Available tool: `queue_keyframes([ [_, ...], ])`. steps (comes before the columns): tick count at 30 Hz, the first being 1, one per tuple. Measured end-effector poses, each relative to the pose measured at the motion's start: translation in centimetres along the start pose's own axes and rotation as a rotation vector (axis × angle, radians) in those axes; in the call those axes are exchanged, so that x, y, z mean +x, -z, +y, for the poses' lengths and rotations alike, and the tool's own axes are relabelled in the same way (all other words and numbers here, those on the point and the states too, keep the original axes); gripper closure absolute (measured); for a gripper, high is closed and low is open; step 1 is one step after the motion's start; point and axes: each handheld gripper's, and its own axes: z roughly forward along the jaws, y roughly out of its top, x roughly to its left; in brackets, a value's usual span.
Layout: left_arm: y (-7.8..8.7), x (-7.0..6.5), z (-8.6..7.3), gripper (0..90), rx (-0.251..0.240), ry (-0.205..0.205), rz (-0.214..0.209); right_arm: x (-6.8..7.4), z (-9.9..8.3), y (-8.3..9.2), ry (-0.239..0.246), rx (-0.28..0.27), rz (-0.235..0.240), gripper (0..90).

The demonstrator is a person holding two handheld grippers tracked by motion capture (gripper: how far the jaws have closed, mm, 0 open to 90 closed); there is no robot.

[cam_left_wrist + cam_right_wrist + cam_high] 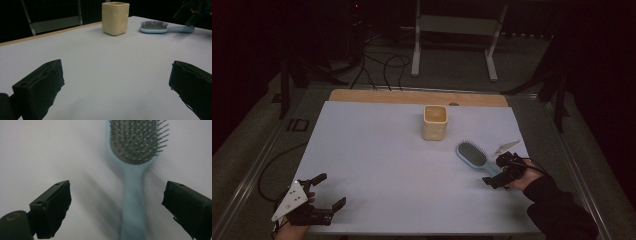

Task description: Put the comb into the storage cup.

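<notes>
One container stands on the white surface (pixel 377 150): a cream square cup (pixel 434 122), upright near the far edge, its inside too dim to judge. No writing is legible. Just right of it lies the blue hairbrush (pixel 475 157), bristles up, handle between the right gripper's (pixel 502 172) wide-open jaws, untouched. Well apart, the left gripper (pixel 324 192) rests open, holding nothing.
</notes>
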Motion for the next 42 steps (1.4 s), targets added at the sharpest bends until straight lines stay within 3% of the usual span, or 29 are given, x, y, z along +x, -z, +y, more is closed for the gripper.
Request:
queue_keyframes([
  [3,0.0,0.0,0.0,0.0,0.001,0.0,0.001,-0.4,0.4,-0.4,0.004,0.029,-0.012,7.8],
  [11,0.1,0.0,0.0,0.0,-0.003,0.0,0.002,-1.2,1.3,-1.2,-0.006,0.068,0.017,7.8],
  [23,0.1,0.0,-0.1,0.0,-0.002,0.0,0.004,-1.6,2.2,-2.5,-0.001,0.147,0.014,8.3],
  [25,0.1,0.0,0.0,0.0,-0.003,0.0,0.004,-1.7,2.4,-2.6,0.0,0.152,0.015,14.6],
  [27,0.1,0.0,0.0,0.0,-0.005,0.0,0.004,-1.7,2.6,-2.8,-0.007,0.158,0.01,14.0],
  [33,0.2,0.0,-0.1,0.0,-0.005,0.002,0.005,-1.7,3.0,-3.1,0.026,0.188,-0.002,25.3],
  [36,0.1,0.1,-0.1,0.0,-0.004,0.002,0.006,-1.8,3.2,-3.1,0.025,0.206,0.013,34.9],
  [42,0.2,0.1,-0.1,0.0,-0.005,0.001,0.006,-1.9,3.5,-3.3,0.018,0.25,0.025,44.3],
])
